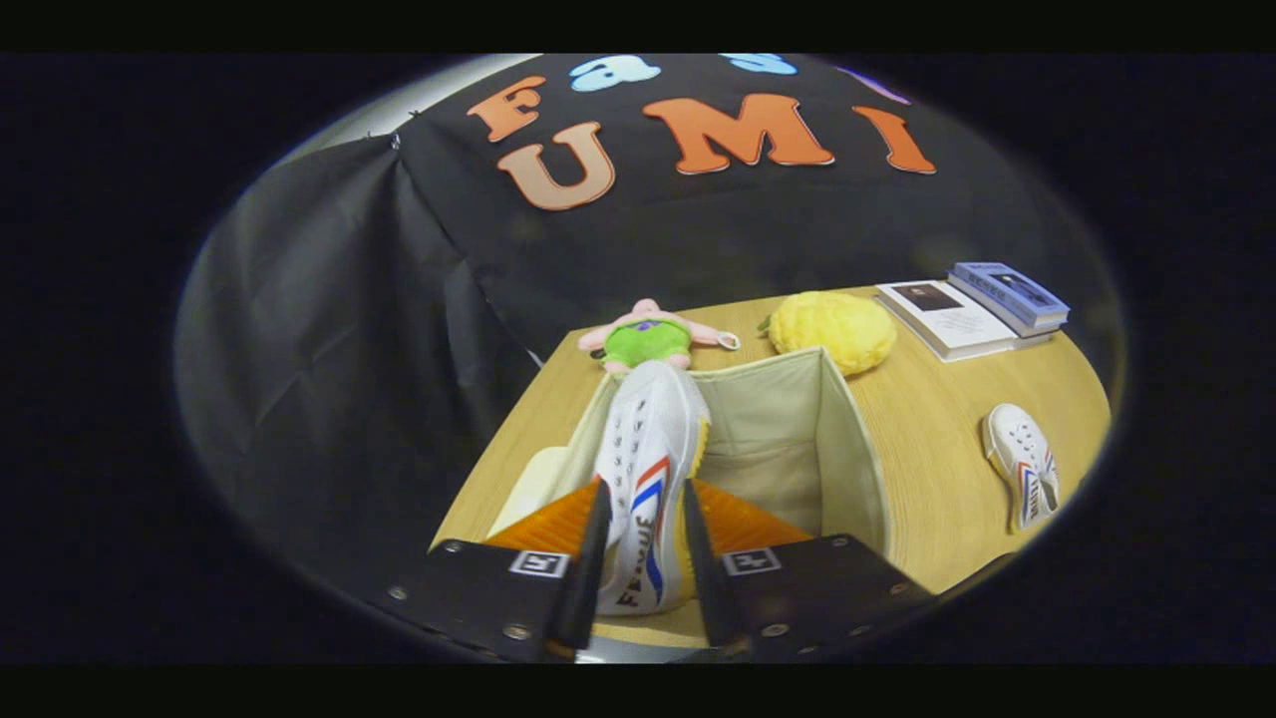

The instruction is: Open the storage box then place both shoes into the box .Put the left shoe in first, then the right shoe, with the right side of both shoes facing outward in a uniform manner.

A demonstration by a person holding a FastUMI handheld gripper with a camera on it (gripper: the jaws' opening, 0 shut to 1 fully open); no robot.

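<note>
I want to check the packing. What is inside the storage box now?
The storage box is open; its pale lining and bare floor show. The white shoe, clamped in the gripper jaws, hangs over its left side and covers that part of the inside.

White shoe [648, 469] over open box [847, 449]; 2nd shoe [1022, 464] beside.
</note>
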